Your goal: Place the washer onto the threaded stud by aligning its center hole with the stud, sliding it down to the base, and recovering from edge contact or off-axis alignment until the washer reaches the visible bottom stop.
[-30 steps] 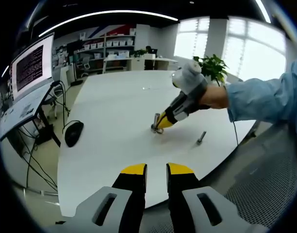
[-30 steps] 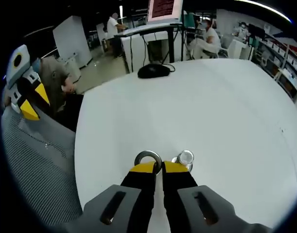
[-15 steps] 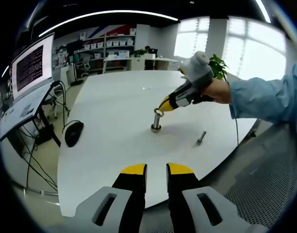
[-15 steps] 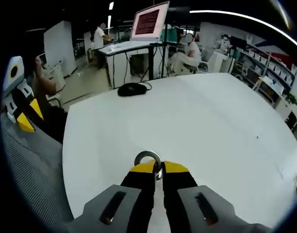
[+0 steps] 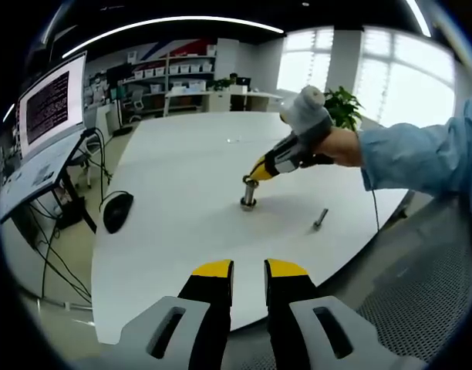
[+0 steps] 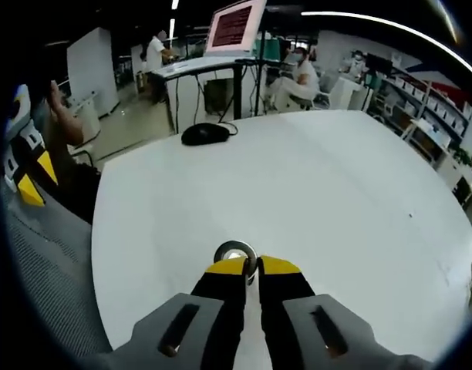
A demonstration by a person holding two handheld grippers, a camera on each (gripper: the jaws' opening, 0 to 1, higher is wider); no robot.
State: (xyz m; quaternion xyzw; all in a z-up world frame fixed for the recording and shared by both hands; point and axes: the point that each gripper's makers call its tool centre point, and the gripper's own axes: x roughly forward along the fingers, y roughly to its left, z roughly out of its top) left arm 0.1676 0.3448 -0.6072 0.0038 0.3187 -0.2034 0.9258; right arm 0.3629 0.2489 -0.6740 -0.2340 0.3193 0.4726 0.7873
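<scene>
Office shelves lie beyond the white desk (image 5: 174, 177). Right tool (image 6: 244, 267), pinching the washer (image 6: 235, 252), holds it at the stud's (image 5: 248, 193) top; level it, center, then lower. Left tool (image 5: 248, 267) idles, narrowly parted.

Daylight is pouring in from the windows (image 5: 390, 69) at two o'clock in the left gripper view, blowing them out, while ceiling light strips (image 5: 166, 21) are arcing across twelve o'clock. The white desk (image 6: 313, 193) is reflecting brightly with soft, faint shadows. Fisheye bending is warping straight edges near the rim, and distant shelves are looking slightly soft.
</scene>
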